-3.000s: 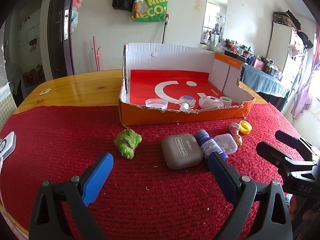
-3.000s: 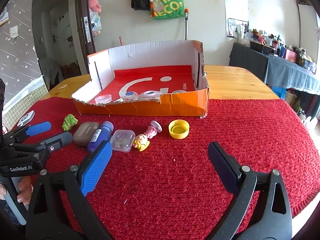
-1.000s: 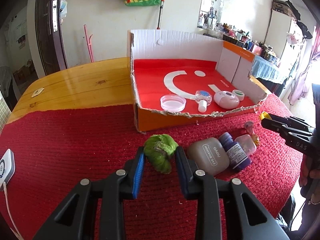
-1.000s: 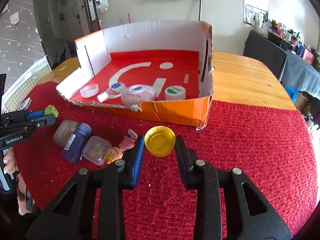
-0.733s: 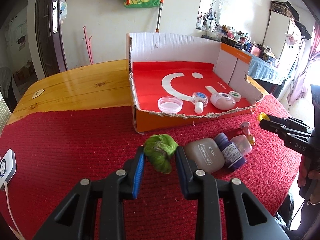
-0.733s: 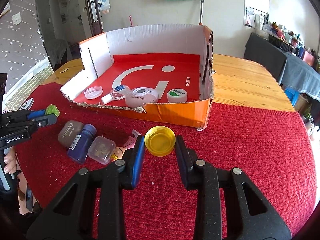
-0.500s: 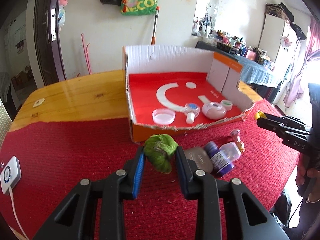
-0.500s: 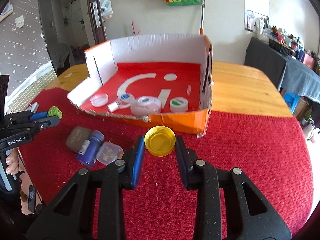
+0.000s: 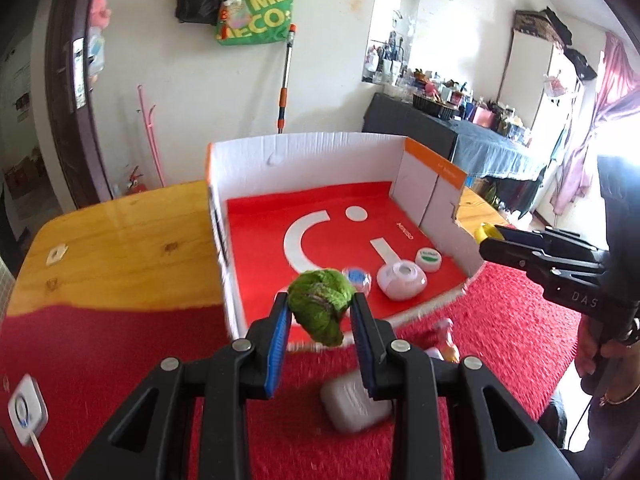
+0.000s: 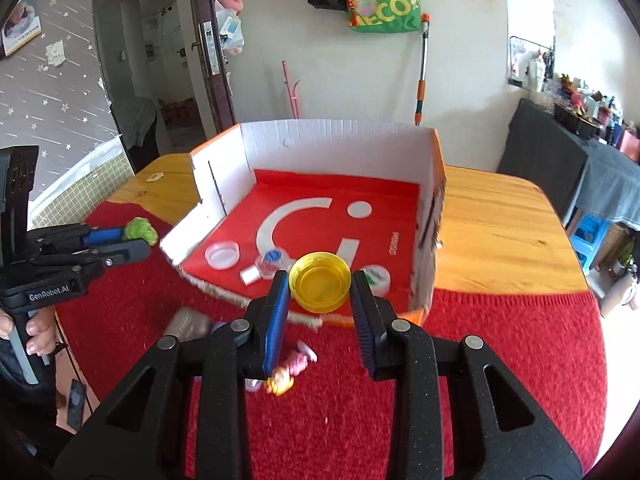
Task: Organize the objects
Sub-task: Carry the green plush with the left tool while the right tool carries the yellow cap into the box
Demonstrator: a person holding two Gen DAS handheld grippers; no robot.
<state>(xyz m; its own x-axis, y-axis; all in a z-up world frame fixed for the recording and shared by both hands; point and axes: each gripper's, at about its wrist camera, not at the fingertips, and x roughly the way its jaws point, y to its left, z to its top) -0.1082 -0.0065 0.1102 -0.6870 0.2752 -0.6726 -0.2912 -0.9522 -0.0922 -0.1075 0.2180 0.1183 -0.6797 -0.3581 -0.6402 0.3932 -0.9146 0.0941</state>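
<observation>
My left gripper (image 9: 320,312) is shut on a green crumpled ball (image 9: 320,304) and holds it above the front edge of the orange cardboard box (image 9: 304,156). My right gripper (image 10: 320,292) is shut on a yellow cap (image 10: 320,282), raised over the box's (image 10: 340,140) front right corner. The box's red floor holds a clear dish (image 10: 221,255), a small blue-lidded jar (image 10: 273,258), a white oval case (image 9: 401,280) and a green-labelled pot (image 9: 427,259). The left gripper with the ball (image 10: 138,229) shows at the left in the right wrist view.
On the red cloth (image 9: 100,340) in front of the box lie a grey case (image 9: 354,400) and a small pink and yellow figure (image 10: 286,374). A white device (image 9: 26,408) with a cable sits at the cloth's left edge. Bare wooden table (image 10: 500,232) lies to the right.
Both grippers have risen and moved toward the box with their loads. The box floor now sits under the green ball and the yellow cap.
</observation>
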